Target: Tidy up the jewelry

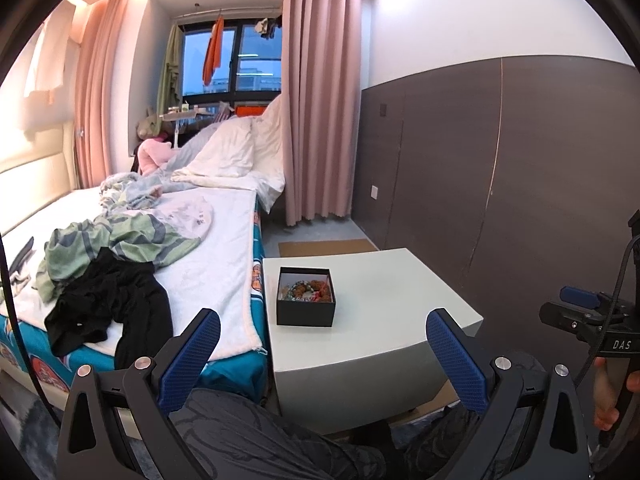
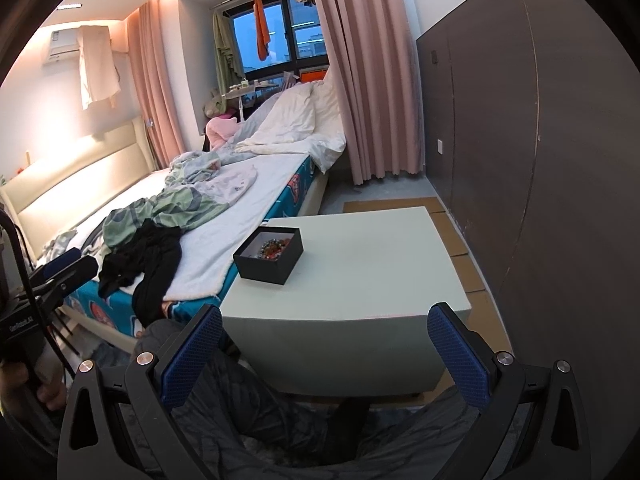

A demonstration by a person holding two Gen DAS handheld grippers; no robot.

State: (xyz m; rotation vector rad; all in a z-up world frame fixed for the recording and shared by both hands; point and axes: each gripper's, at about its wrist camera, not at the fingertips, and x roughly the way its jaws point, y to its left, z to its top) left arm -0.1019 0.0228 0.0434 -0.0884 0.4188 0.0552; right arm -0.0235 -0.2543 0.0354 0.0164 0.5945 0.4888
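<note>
Both grippers are hanging low over the person's lap, the left gripper [image 1: 323, 330] and the right gripper [image 2: 325, 326] each spread wide and carrying nothing. Beyond them, one pale counter [image 2: 360, 264] is bearing one open black box [image 1: 306, 297], sitting near the bed-side edge, with the jewelry [image 1: 308, 289] tangling inside in a heap too knotted to count. Strands are likely snagging together, so a careless pinch risks dragging out several, or sliding the light box toward the bed [image 1: 216, 248].
</note>
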